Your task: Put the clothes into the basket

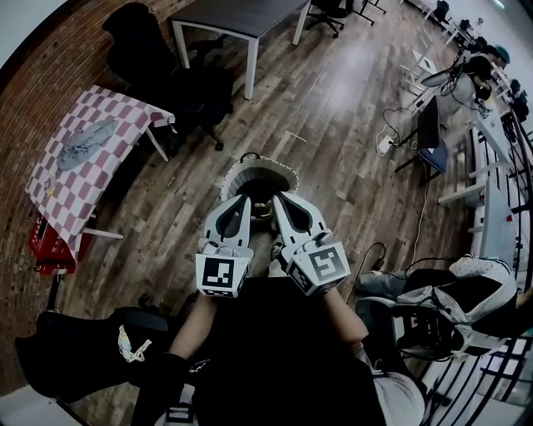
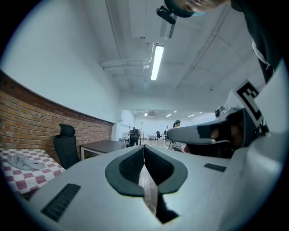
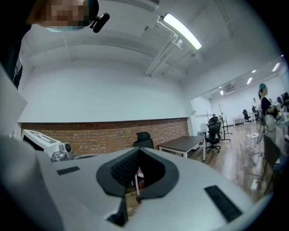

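Plainly, both tools were closed and empty. The left tool [image 2: 143, 153] had its two dark, ribbed rubber pads pressed together along their front edge. Only a thin wedge of wooden floor showed through the slit behind them, and nothing lay between them. The right tool [image 3: 137, 155] looked the same: its textured black pads met at the tip and held nothing.

In the head view the two tools sat side by side, close together and held level. Their pale grey plastic shells tapered forward, and each carried a marker cube at its rear.

Below their tips, on the plank floor [image 1: 333, 108], stood the round laundry basket [image 1: 237, 175], with a white frilled rim and a thin loop handle. Its inside looked dark, possibly holding something, though that could not be told.

The grey garment [image 1: 83, 141] lay crumpled on the worktop [image 1: 58, 195], which was draped in a pink-and-white checked cloth. It stood by the brick wall, well apart from the basket. A red crate [image 1: 48, 245] sat on the floor beside the worktop's near end. A black office chair [image 1: 162, 58] stood between the worktop and a dark-topped table [image 1: 241, 17] with white legs.
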`<state>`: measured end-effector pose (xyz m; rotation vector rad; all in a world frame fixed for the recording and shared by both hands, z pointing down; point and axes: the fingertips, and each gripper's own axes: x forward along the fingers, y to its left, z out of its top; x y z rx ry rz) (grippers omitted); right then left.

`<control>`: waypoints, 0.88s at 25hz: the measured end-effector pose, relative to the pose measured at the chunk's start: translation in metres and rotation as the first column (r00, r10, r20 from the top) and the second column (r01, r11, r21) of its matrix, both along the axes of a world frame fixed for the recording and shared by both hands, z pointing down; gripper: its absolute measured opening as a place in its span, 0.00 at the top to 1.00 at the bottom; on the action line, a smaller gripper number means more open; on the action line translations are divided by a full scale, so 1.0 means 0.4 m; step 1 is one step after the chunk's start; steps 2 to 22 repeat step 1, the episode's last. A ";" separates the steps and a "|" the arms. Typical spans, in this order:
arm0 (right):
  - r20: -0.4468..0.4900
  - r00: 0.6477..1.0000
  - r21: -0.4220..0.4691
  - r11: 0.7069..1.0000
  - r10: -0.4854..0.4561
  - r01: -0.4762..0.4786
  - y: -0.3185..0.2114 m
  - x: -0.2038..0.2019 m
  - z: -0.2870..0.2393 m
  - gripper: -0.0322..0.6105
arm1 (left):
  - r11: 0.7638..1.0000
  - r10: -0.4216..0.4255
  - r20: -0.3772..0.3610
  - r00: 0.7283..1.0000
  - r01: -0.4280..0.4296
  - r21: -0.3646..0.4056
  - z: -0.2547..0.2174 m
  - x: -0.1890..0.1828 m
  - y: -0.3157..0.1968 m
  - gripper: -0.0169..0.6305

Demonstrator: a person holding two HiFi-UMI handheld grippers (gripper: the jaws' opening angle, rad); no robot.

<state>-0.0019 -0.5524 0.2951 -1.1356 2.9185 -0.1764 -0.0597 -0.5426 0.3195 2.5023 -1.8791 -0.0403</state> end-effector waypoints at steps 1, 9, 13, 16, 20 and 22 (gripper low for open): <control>-0.001 1.000 0.002 1.000 -0.004 0.004 -0.001 0.000 -0.002 0.94 | 1.000 -0.001 0.000 1.000 0.001 0.000 0.000 0.001 -0.001 0.95; -0.001 1.000 0.002 1.000 -0.004 0.004 -0.001 0.000 -0.002 0.94 | 1.000 -0.001 0.000 1.000 0.001 0.000 0.000 0.001 -0.001 0.95; -0.001 1.000 0.002 1.000 -0.004 0.004 -0.001 0.000 -0.002 0.94 | 1.000 -0.001 0.000 1.000 0.001 0.000 0.000 0.001 -0.001 0.95; -0.001 1.000 0.002 1.000 -0.004 0.004 -0.001 0.000 -0.002 0.94 | 1.000 -0.001 0.000 1.000 0.001 0.000 0.000 0.001 -0.001 0.95; -0.001 1.000 0.002 1.000 -0.004 0.004 -0.001 0.000 -0.002 0.94 | 1.000 -0.001 0.000 1.000 0.001 0.000 0.000 0.001 -0.001 0.95; -0.001 1.000 0.002 1.000 -0.004 0.004 -0.001 0.000 -0.002 0.94 | 1.000 -0.001 0.000 1.000 0.001 0.000 0.000 0.001 -0.001 0.95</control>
